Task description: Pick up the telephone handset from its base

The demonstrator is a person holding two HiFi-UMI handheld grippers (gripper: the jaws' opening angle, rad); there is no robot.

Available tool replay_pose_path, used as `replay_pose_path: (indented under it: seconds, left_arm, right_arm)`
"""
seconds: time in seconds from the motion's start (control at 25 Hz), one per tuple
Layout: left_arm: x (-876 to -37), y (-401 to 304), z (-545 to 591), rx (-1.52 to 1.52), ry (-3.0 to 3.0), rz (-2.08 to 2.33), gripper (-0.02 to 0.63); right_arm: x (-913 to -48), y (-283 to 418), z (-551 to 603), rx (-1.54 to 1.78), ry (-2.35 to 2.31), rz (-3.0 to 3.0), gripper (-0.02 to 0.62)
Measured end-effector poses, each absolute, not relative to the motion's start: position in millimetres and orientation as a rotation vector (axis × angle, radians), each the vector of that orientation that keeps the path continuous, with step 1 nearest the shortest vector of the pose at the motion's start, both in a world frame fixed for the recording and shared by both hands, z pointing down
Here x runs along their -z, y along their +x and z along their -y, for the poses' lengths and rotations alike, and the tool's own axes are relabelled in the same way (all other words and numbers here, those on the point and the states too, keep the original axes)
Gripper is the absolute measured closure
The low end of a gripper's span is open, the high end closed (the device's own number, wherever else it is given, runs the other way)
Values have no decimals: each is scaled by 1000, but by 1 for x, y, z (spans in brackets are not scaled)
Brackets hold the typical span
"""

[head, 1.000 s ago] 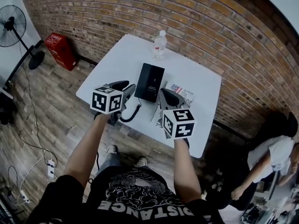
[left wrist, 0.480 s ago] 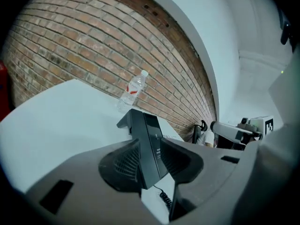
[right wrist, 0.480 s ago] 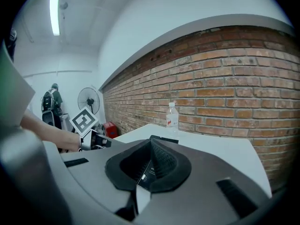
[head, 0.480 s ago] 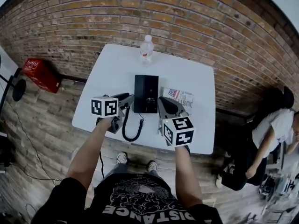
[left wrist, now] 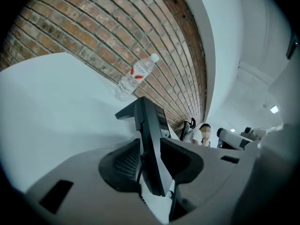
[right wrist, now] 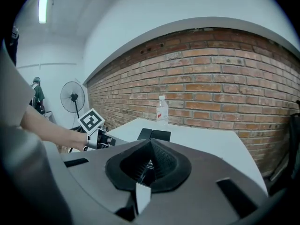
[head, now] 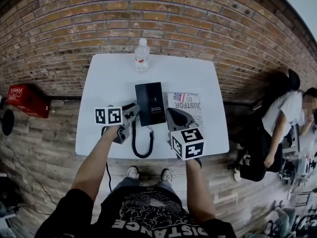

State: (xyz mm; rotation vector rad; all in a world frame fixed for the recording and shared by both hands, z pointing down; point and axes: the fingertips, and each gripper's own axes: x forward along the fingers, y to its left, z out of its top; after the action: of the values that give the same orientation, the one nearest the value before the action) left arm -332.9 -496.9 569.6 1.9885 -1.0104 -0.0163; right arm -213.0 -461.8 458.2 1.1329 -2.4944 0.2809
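The black telephone base (head: 150, 103) lies in the middle of the white table (head: 109, 83). My left gripper (head: 132, 110) sits just left of the base, shut on the black telephone handset (left wrist: 149, 135), which stands edge-on between the two pads. In the head view the gripper hides most of the handset. The coiled black cord (head: 141, 145) loops over the table's front part. My right gripper (head: 173, 114) hovers just right of the base with its jaws shut and nothing between them (right wrist: 149, 165). The base (right wrist: 154, 135) shows ahead of it.
A water bottle (head: 141, 56) stands at the table's far edge by the brick wall. A magazine (head: 188, 103) lies right of the base. A person (head: 280, 123) is seated right of the table. A red box (head: 27, 100) sits on the floor at left.
The head view has swung round, so the table now sits square to the wall. Both grippers keep their places beside the base. The cord loop has shifted to the base's front.
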Motion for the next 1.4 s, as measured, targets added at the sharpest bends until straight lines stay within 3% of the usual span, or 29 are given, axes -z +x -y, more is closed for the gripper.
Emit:
replay_pose_path:
  seconds: [0.72,1.4]
  left_arm:
    - [-579,-317,505,122,1883,741,528]
    - [-534,-323,483,247,1940,737,531]
  right_arm:
    - [-480,-183,439,-350,1357,2338,597]
    - [-464,-181,418,-334,1387,2342,597]
